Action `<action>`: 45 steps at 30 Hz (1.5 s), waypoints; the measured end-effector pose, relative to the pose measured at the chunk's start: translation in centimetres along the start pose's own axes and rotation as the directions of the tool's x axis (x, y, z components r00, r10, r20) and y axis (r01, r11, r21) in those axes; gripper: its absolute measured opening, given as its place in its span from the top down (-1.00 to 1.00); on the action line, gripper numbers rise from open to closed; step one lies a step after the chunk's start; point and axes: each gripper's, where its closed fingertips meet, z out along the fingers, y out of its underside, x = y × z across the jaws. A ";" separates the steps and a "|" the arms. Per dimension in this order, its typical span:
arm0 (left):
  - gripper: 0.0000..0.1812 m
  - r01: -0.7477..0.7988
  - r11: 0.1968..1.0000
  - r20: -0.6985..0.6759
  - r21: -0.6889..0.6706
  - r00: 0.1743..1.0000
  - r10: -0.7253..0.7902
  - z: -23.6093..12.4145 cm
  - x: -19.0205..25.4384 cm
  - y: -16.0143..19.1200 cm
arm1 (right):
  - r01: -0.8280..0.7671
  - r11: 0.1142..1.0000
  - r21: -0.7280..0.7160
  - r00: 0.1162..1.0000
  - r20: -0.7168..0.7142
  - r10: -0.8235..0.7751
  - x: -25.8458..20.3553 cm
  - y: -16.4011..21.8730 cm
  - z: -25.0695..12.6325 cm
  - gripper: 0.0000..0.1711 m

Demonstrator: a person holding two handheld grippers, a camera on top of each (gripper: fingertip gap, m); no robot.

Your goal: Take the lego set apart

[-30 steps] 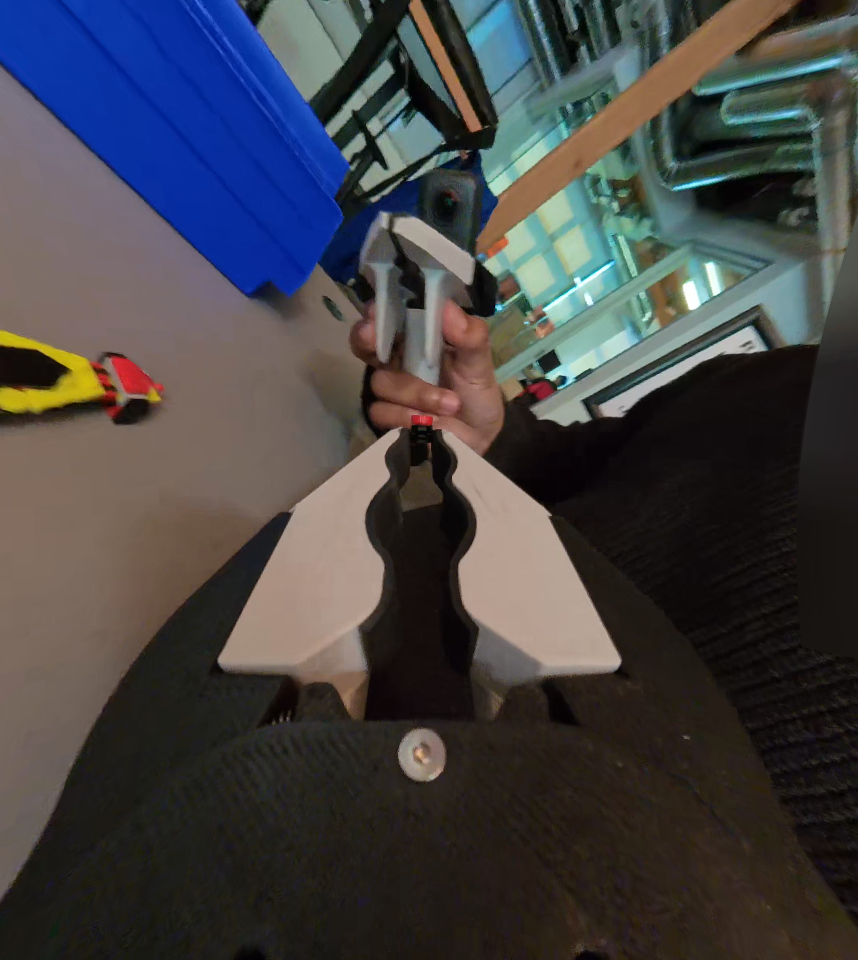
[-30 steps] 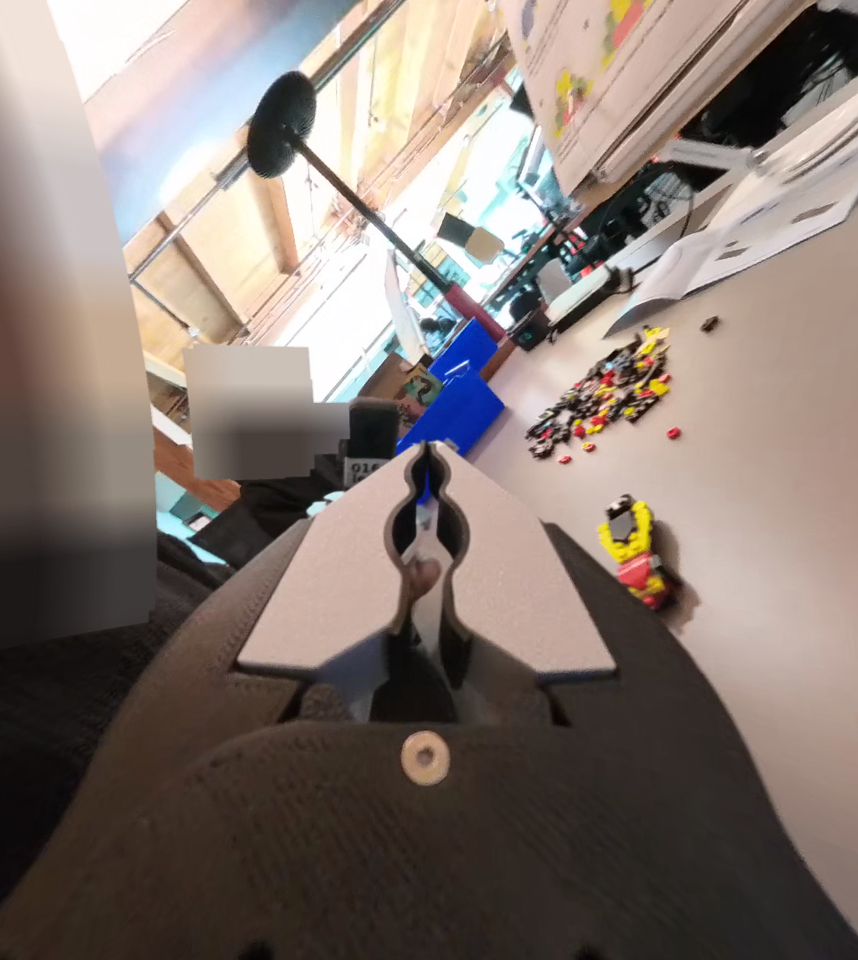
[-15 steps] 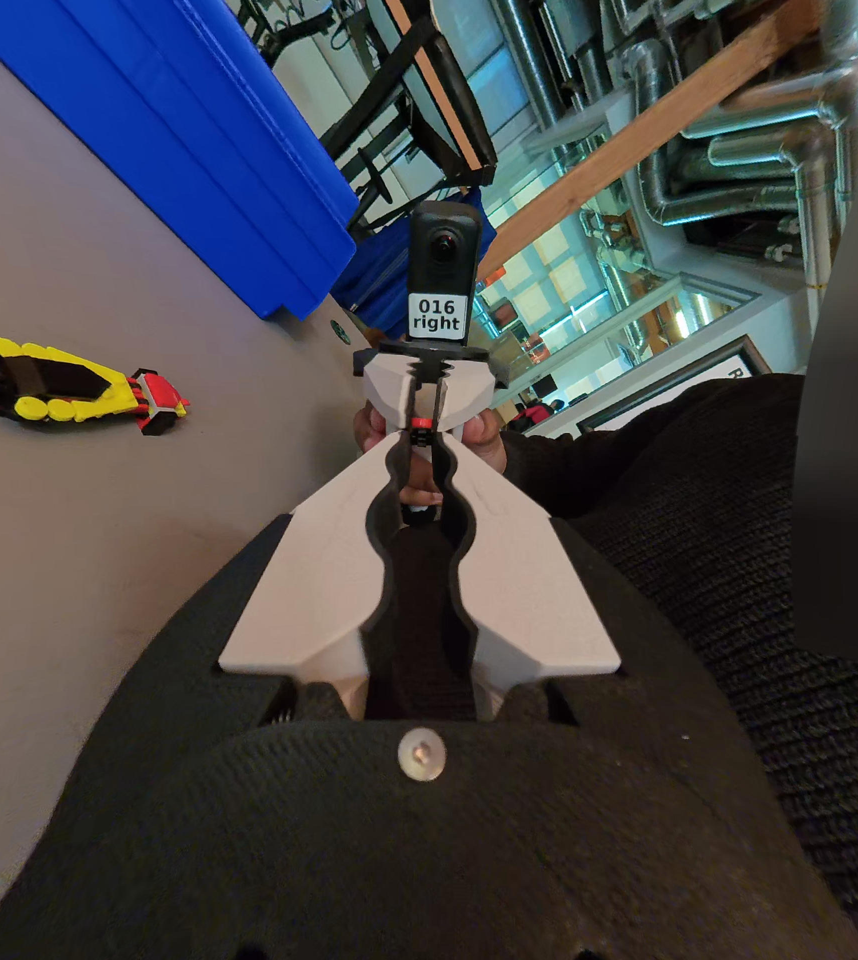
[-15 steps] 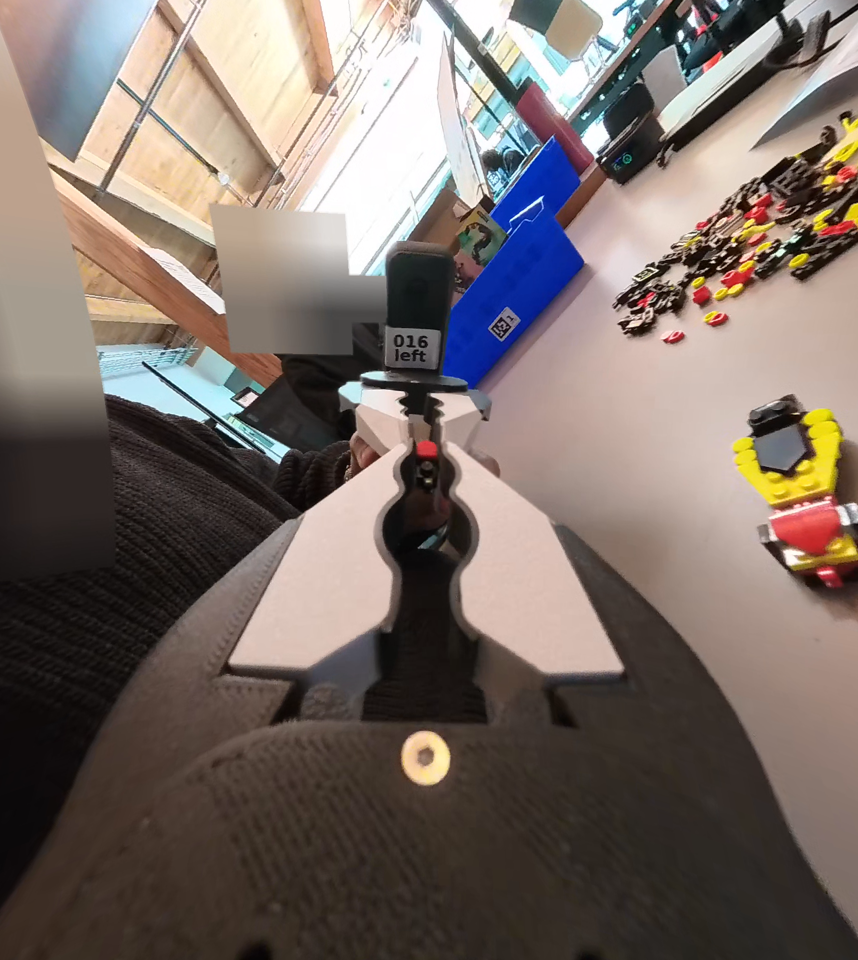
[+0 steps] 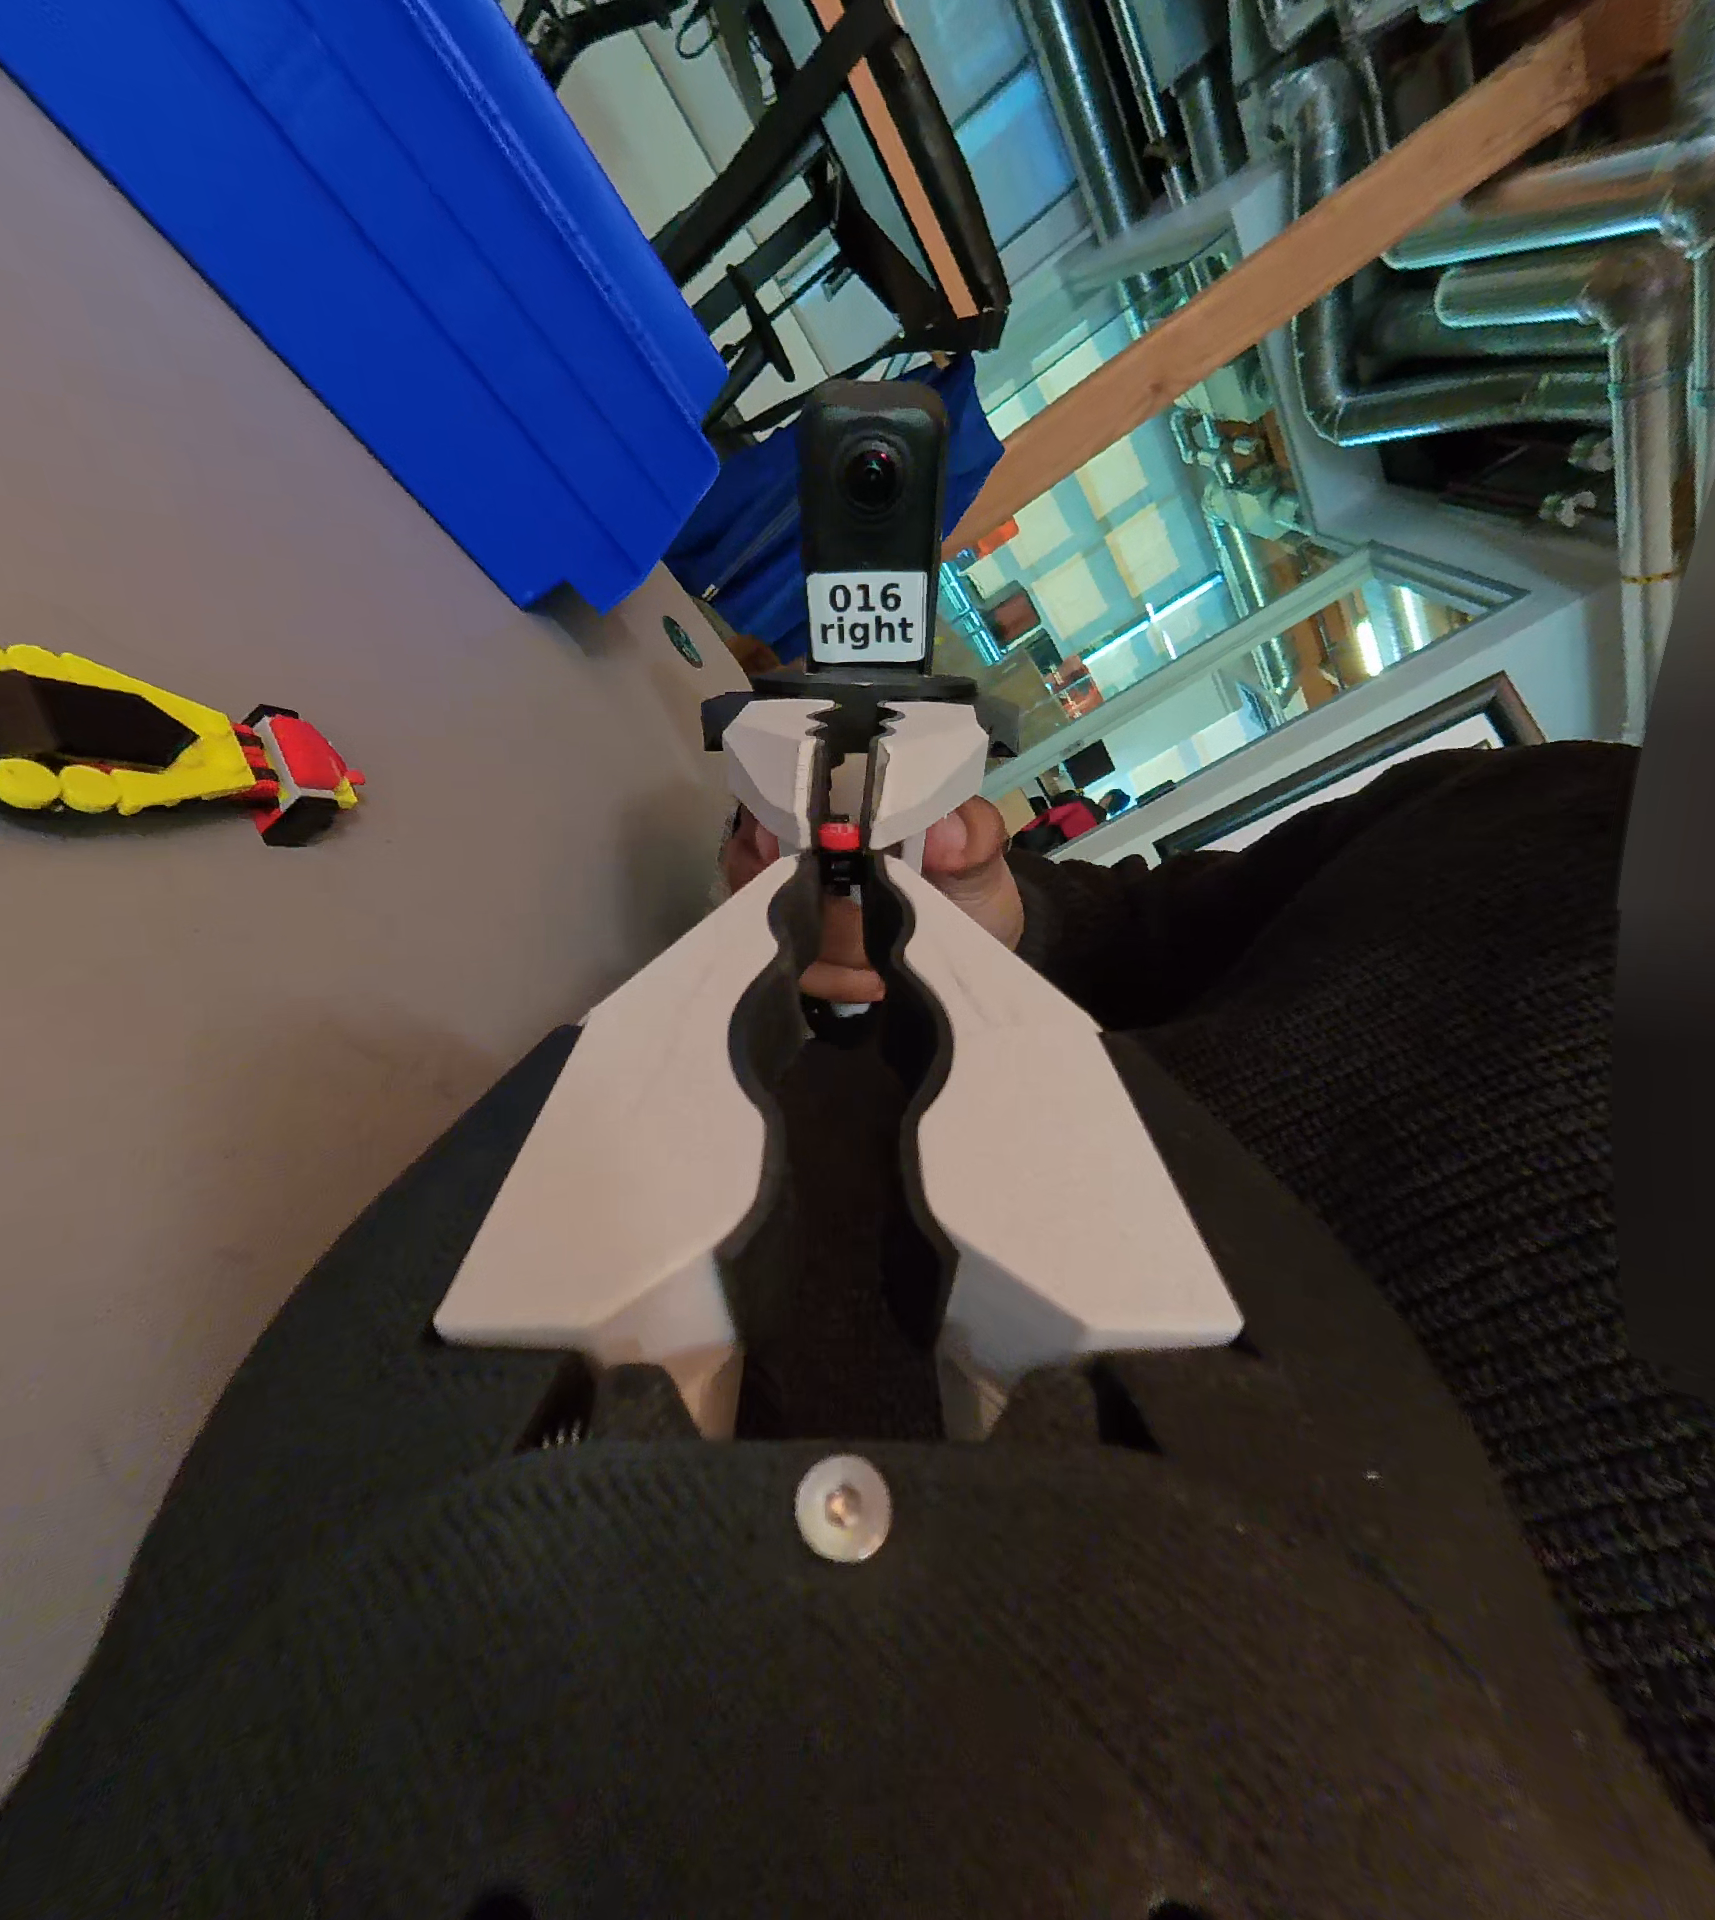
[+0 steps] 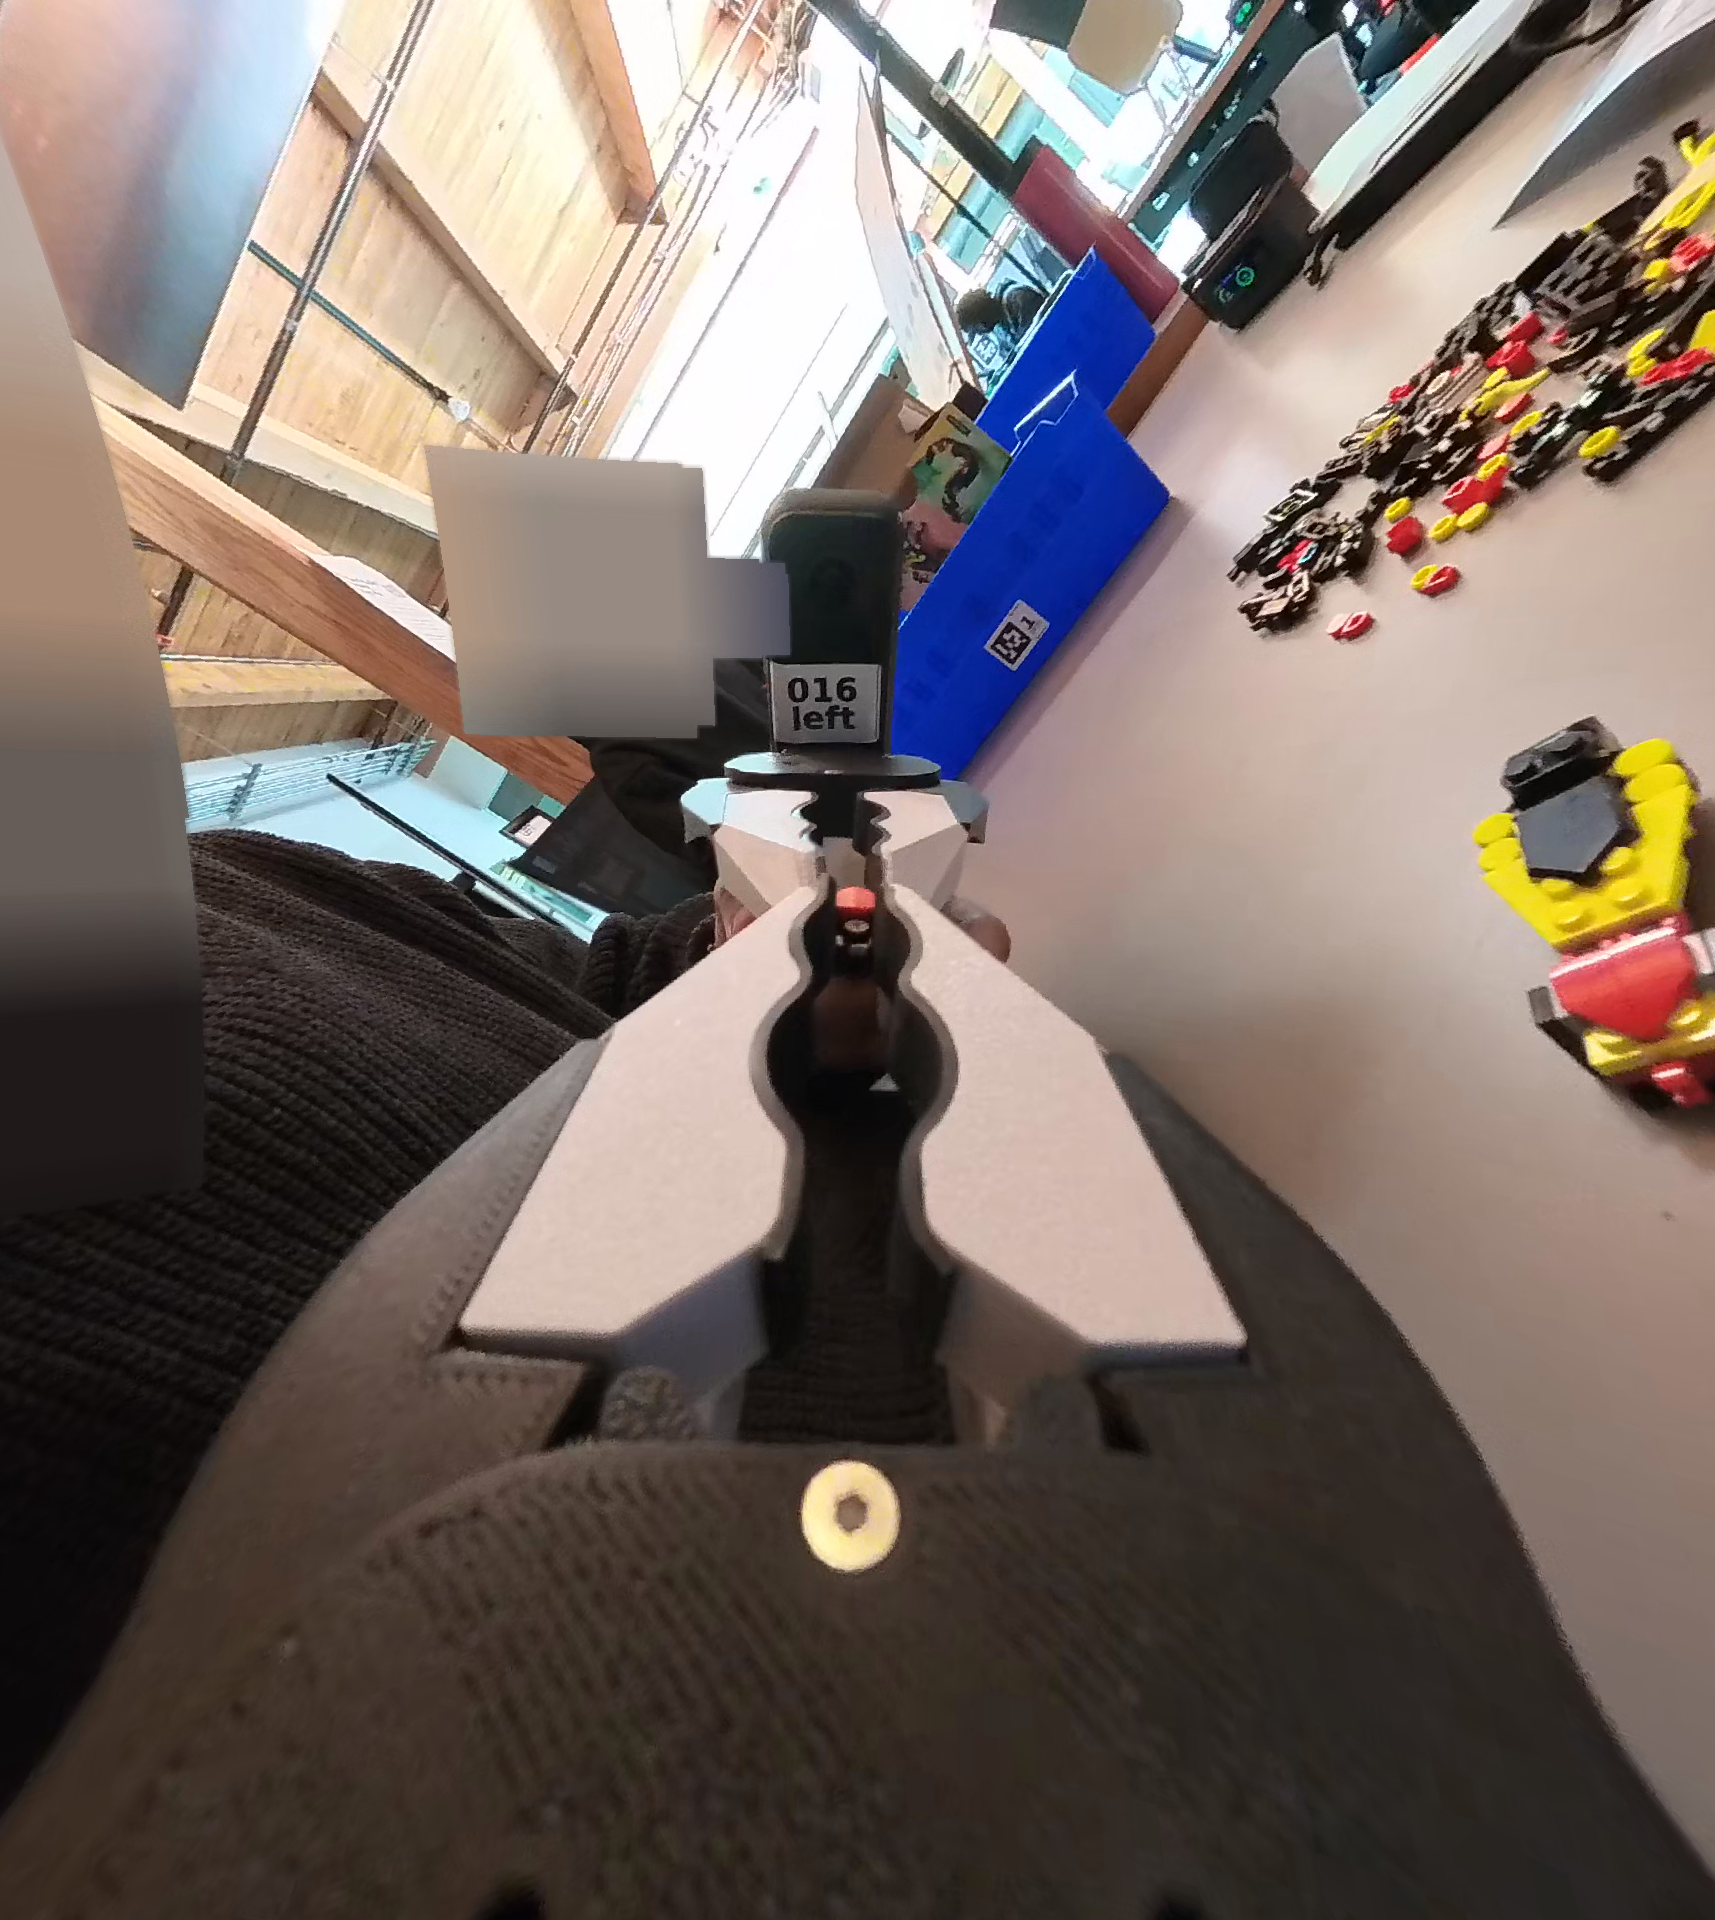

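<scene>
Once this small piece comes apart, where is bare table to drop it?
Bare table lies between the blue bin and the yellow-and-red model, and nearer than the model. It is crowded around the loose brick pile. Both claws meet on the small red-and-black piece.

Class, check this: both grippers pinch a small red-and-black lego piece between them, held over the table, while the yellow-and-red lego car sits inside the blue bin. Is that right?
One detail is wrong. The yellow-and-red lego car lies on the table, apart from the blue bin, as the right wrist view shows. The rest stands.
</scene>
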 end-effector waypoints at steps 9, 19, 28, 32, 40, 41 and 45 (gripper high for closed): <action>0.88 0.029 1.000 0.002 0.004 1.000 -0.029 0.1 -0.3 -0.1 | -0.006 0.999 0.037 0.999 -0.036 0.007 0.5 -0.4 -0.3 0.94; 0.86 0.039 0.999 -0.011 0.028 0.999 -0.038 0.2 -0.1 -0.3 | -0.021 0.996 0.083 0.999 -0.031 0.024 0.3 -0.9 -0.2 0.95; 0.89 0.020 1.000 -0.048 0.003 0.999 -0.020 0.8 1.2 0.7 | 0.108 0.958 0.267 0.983 -0.173 -0.063 2.0 -5.5 -4.5 0.99; 0.89 -0.001 1.000 0.017 0.016 1.000 0.001 -0.2 -0.7 -0.2 | 0.195 0.975 0.102 0.973 -0.142 -0.180 0.3 -3.0 -1.4 1.00; 0.90 -0.027 0.997 -0.018 0.078 0.999 0.029 -0.8 0.1 -1.2 | 0.000 0.997 0.080 1.000 -0.030 0.003 0.7 -1.0 0.1 0.69; 0.90 -0.026 0.997 -0.019 0.067 0.999 0.028 -0.7 0.2 -1.0 | -0.015 0.997 0.082 1.000 -0.021 0.017 0.7 -1.0 0.1 0.72; 0.90 -0.008 0.998 -0.026 0.061 1.000 0.009 -0.4 0.3 -0.7 | -0.051 0.996 0.074 0.998 0.027 0.050 0.1 -0.5 0.4 0.83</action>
